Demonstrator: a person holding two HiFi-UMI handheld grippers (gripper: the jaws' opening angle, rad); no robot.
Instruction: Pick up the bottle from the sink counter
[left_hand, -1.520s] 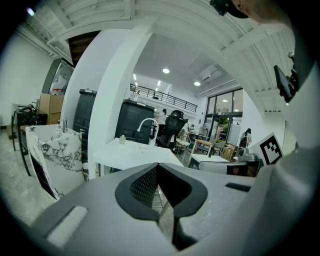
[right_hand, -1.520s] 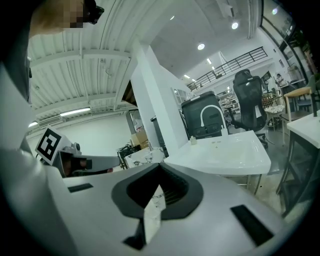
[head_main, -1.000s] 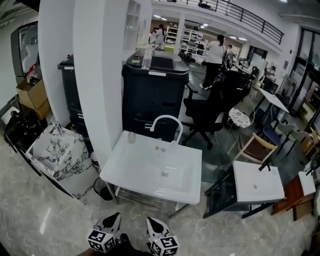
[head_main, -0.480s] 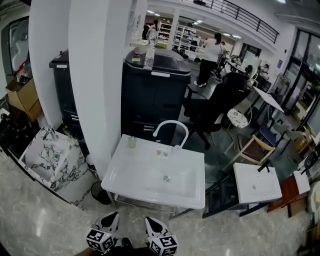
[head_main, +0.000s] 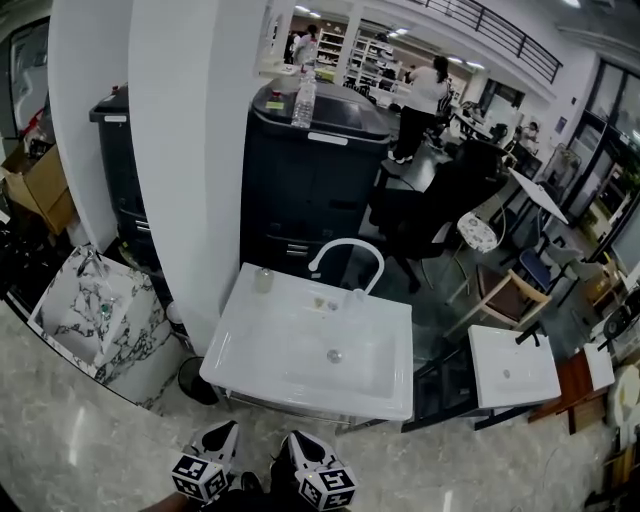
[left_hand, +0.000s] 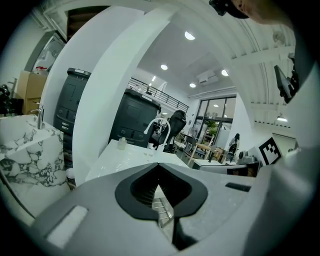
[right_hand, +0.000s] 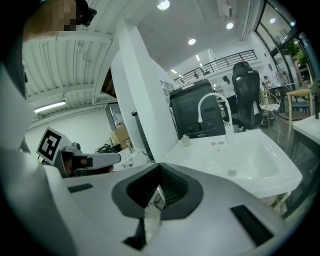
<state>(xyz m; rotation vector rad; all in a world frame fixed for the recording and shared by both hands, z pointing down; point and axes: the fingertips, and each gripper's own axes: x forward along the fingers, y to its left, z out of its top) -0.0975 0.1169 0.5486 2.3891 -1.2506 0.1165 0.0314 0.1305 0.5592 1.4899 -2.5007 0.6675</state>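
Now sink (head_main: 262, 352) nearer; left tool (head_main: 227, 434), right tool (head_main: 298, 443) shut.

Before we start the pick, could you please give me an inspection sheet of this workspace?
Surface: white sink counter, basin bare except for the drain.
Job's things: small bottle upright at the counter's back left corner, untouched.
Clutter: small bits near the white faucet.
Grippers: left gripper and right gripper both shut, empty, short of the counter.
Cables: nothing seen.
Surroundings: black printer with a water bottle on top; marble-patterned basin at left; second white sink at right; people beyond.
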